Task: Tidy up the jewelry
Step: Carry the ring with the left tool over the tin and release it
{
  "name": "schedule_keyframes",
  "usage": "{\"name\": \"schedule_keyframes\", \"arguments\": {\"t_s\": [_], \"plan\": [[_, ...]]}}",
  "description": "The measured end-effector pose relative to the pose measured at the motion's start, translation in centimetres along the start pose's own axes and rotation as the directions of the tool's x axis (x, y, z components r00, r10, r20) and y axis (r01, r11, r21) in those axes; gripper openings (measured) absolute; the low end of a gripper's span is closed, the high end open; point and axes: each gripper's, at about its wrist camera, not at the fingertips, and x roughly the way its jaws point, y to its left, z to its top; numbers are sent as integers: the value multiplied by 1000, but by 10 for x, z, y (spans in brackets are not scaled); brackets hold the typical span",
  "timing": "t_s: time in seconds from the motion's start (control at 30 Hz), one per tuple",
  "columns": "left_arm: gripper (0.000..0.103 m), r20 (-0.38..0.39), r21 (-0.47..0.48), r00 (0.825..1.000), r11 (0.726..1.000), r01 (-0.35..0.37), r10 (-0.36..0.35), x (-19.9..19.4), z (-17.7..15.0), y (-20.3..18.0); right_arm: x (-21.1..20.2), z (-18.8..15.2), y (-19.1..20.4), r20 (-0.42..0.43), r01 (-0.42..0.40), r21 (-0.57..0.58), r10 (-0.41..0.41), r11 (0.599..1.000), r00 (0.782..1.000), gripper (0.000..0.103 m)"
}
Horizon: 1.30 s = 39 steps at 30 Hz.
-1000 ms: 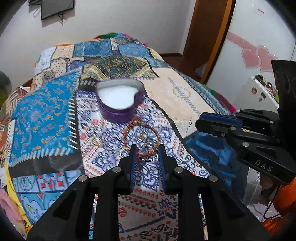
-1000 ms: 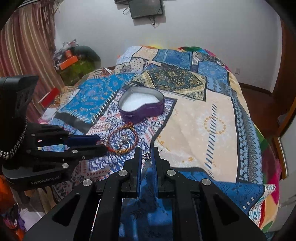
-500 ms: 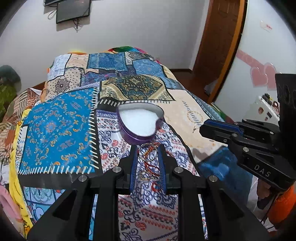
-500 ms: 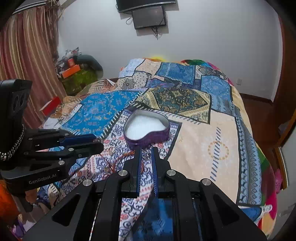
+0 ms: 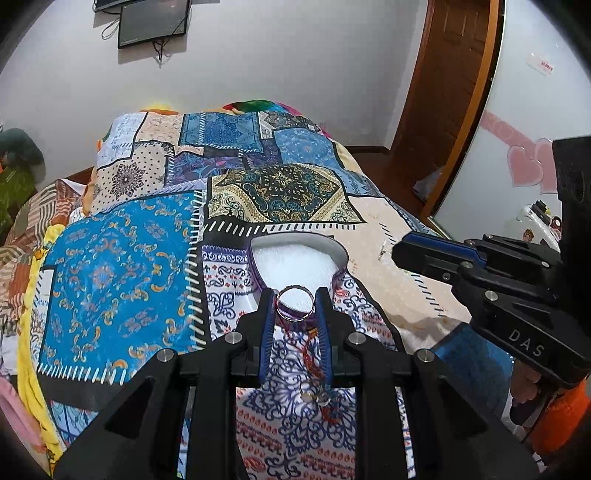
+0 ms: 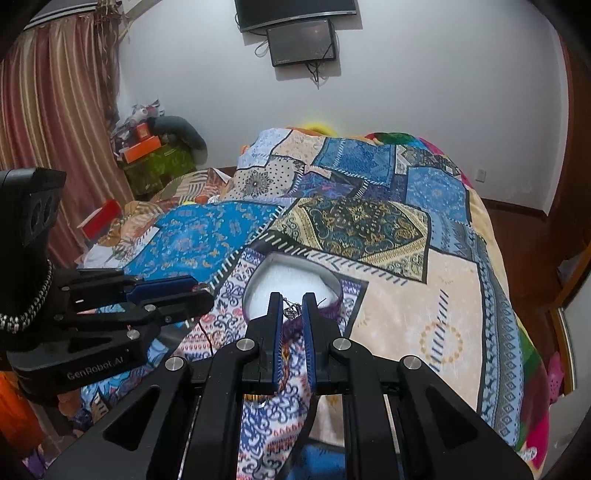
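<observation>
A purple heart-shaped box [image 5: 258, 273] with a white lining [image 5: 295, 264] sits open on the patchwork bedspread [image 5: 122, 277]; it also shows in the right wrist view [image 6: 334, 308]. My left gripper [image 5: 294, 301] is shut on a silver ring [image 5: 295, 303], held just above the box's near rim. My right gripper [image 6: 292, 308] is shut on a small silver earring [image 6: 291, 312], also at the box's near edge. A red-orange beaded bracelet [image 5: 314, 363] and small rings [image 5: 314, 397] lie on the bedspread below my left gripper.
The bed fills both views, with a wall and mounted screens [image 6: 301, 35] behind. A cluttered corner with striped curtains [image 6: 55, 110] is at the left. A wooden door [image 5: 443, 92] and a white cabinet with pink hearts [image 5: 524, 166] are at the right.
Both grippers have risen off the bedspread and moved forward to the heart box, each carrying its piece. The bracelet stayed behind on the bedspread.
</observation>
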Motion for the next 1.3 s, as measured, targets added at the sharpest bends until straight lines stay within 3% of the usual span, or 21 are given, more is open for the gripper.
{"name": "schedule_keyframes", "arguments": {"t_s": [0.4, 0.7, 0.93, 1.3], "plan": [[21, -27, -6, 1000, 1000, 11, -12, 29, 15, 10, 25, 27, -2, -7, -14, -27, 14, 1000, 1000, 9], [21, -68, 4, 997, 1000, 30, -29, 52, 17, 11, 60, 32, -13, -102, -87, 25, 89, 996, 991, 9], [21, -86, 13, 996, 999, 34, -33, 62, 16, 12, 79, 26, -19, -170, -82, 28, 86, 996, 982, 9], [21, -83, 26, 996, 999, 25, -23, 61, 14, 11, 83, 26, -19, -205, -69, 19, 72, 997, 976, 9]]}}
